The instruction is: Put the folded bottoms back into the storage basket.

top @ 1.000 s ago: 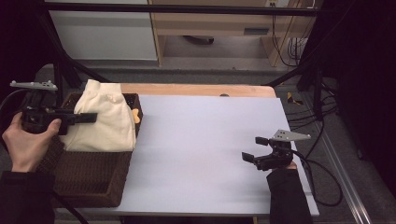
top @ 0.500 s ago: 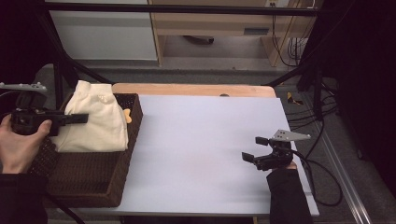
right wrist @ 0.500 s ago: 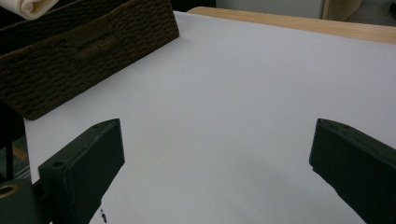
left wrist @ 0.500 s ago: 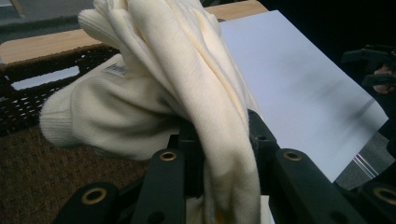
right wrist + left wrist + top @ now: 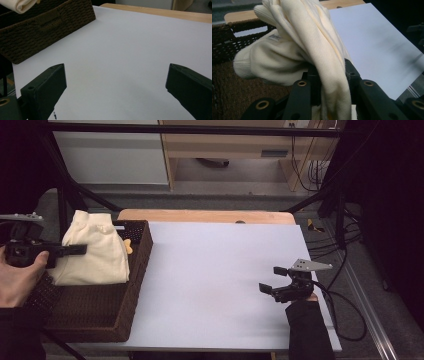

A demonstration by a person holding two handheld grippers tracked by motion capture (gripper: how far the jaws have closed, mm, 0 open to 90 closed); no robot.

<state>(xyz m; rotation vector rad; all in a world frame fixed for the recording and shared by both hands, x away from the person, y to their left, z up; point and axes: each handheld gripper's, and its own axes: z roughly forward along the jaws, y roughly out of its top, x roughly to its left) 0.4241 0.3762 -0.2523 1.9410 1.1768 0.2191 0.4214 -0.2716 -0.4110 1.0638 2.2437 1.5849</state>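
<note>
A cream knitted garment (image 5: 95, 249) hangs bunched over the dark wicker basket (image 5: 100, 312) at the table's left. My left gripper (image 5: 75, 250) is shut on a fold of it; in the left gripper view the cream cloth (image 5: 319, 55) is pinched between the two black jaws, with a small label on it. My right gripper (image 5: 272, 278) rests low over the white table sheet (image 5: 210, 270) at the right, jaws wide apart with nothing between them. In the right gripper view its fingers (image 5: 45, 90) frame bare sheet, the basket (image 5: 42, 27) beyond.
A small yellow-orange item (image 5: 128, 245) and a black object (image 5: 127, 226) lie at the basket's far end. The wooden table edge (image 5: 205, 216) runs along the back. Black stand legs and cables (image 5: 340, 245) sit right of the table.
My left gripper has carried the cream garment leftward and slightly lower over the basket. The right gripper has stayed put.
</note>
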